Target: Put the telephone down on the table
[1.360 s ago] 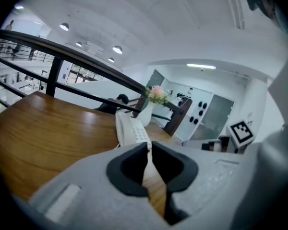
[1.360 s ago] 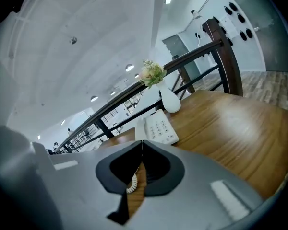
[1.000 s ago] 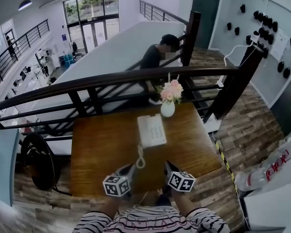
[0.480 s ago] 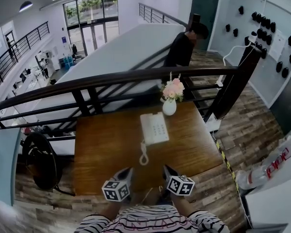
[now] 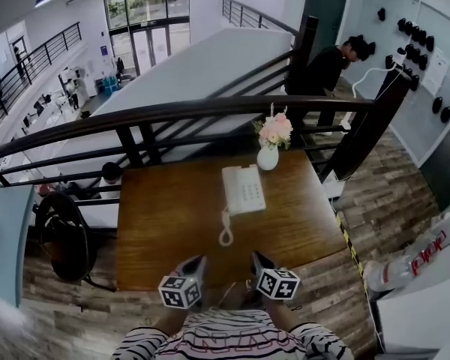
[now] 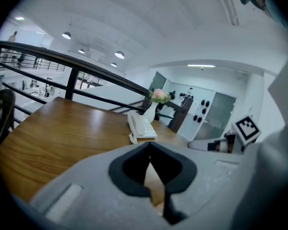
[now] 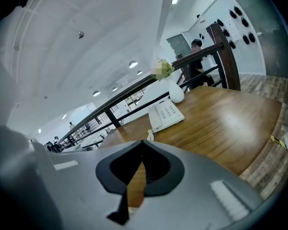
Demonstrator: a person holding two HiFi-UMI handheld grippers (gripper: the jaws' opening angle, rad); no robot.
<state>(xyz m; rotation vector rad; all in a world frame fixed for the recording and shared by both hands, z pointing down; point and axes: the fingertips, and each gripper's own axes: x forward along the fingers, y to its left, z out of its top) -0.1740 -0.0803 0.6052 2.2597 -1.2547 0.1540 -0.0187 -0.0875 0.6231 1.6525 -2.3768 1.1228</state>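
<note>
White push-button telephone (image 5: 244,190) lies flat on the brown wooden desk (image 5: 157,223), well apart from my left hand-held gripper (image 5: 197,263) and right hand-held gripper (image 5: 259,259), both closed on nothing near the front edge. Risk, I judge: its white coiled cord (image 5: 226,231) trails toward me and could snag a jaw and drag it, or a shove could tip the white flower vase (image 5: 268,156) just behind.

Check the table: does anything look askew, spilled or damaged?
Nothing stands out. The telephone lies flat on the table, its cord curling toward the near edge. The vase stands upright beyond it, and nothing is spilled.
</note>
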